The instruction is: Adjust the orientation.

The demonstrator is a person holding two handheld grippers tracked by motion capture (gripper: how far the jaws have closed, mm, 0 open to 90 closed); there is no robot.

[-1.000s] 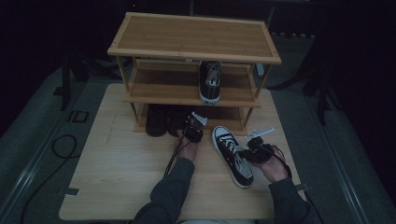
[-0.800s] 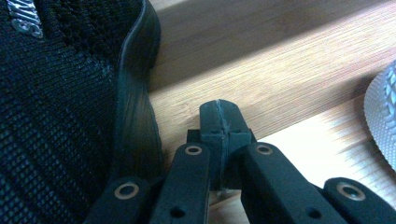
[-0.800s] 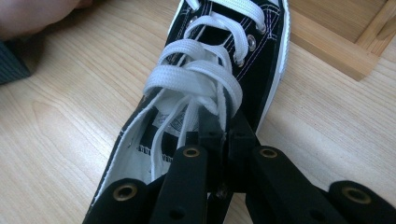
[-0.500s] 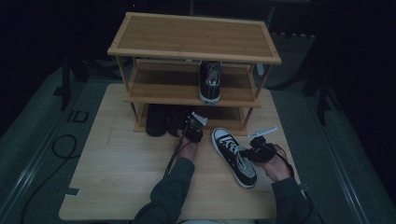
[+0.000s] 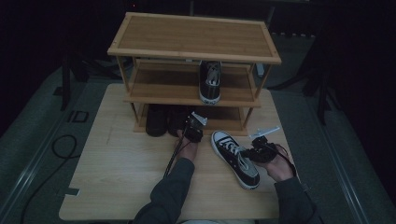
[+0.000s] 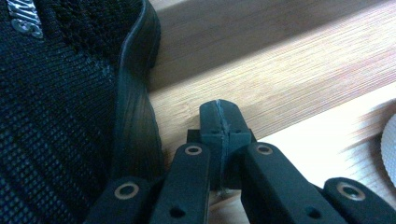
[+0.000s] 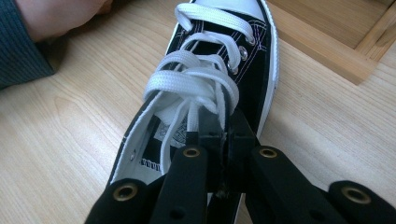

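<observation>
A black-and-white lace-up sneaker (image 5: 236, 158) lies on the wooden table (image 5: 116, 177), toe toward the shoe rack (image 5: 194, 35). My right gripper (image 5: 250, 151) sits at its right side. In the right gripper view the jaws (image 7: 224, 133) are shut on the canvas edge of the sneaker (image 7: 205, 60) beside the laces. My left gripper (image 5: 189, 122) reaches to the rack's bottom shelf. Its jaws (image 6: 219, 116) are shut on nothing, next to a black mesh shoe (image 6: 60, 107).
A matching sneaker (image 5: 209, 81) stands on the rack's middle shelf. Two dark shoes (image 5: 156, 121) sit on the bottom shelf at the left. A black cable (image 5: 60, 144) loops on the floor left of the table.
</observation>
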